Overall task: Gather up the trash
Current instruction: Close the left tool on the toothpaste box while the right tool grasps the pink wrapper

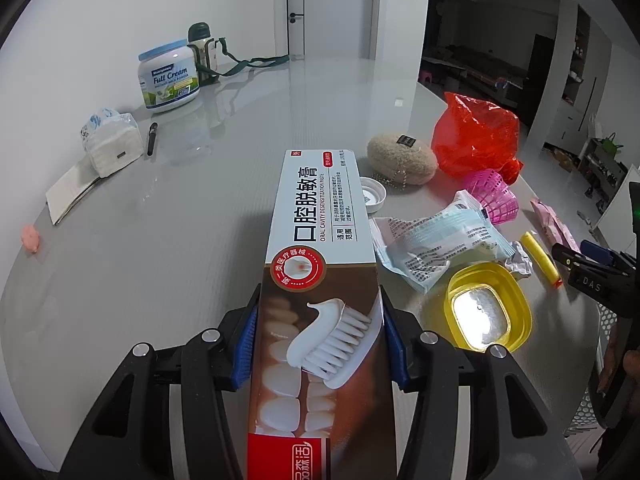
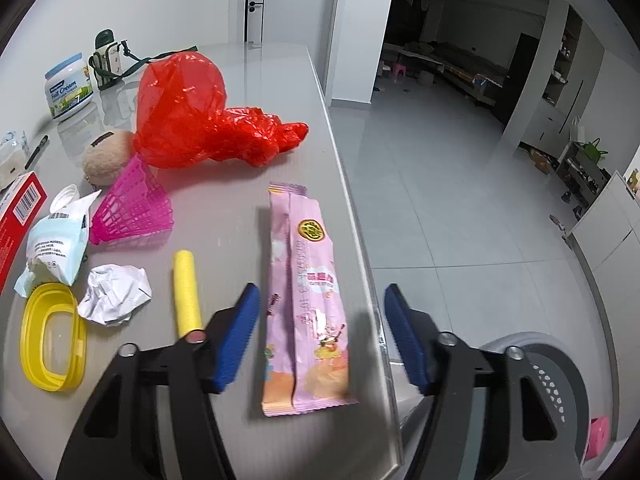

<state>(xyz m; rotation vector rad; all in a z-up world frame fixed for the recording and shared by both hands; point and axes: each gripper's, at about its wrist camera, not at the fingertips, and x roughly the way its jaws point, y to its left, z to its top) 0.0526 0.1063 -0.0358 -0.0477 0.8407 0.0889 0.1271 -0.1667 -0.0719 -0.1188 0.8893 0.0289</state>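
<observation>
My left gripper (image 1: pixel 318 320) is shut on a long toothpaste box (image 1: pixel 316 264) and holds it above the grey table (image 1: pixel 180 248). My right gripper (image 2: pixel 320 320) is open, its blue pads either side of a pink snack wrapper (image 2: pixel 306 300) that lies flat by the table's right edge. Other litter lies nearby: a crumpled white paper (image 2: pixel 114 294), a yellow foam stick (image 2: pixel 186 292), a pale blue wrapper (image 2: pixel 56 248), a pink mesh cone (image 2: pixel 134 204) and a red plastic bag (image 2: pixel 192 116). The right gripper also shows in the left wrist view (image 1: pixel 592 276).
A yellow lid frame (image 2: pixel 52 344) lies at the near left. A fuzzy beige pouch (image 2: pixel 106 158), a milk powder tub (image 2: pixel 68 88), a flask (image 2: pixel 106 58), a pen and tissues sit further back. A grey perforated bin (image 2: pixel 548 376) stands on the floor below the table edge (image 2: pixel 360 220).
</observation>
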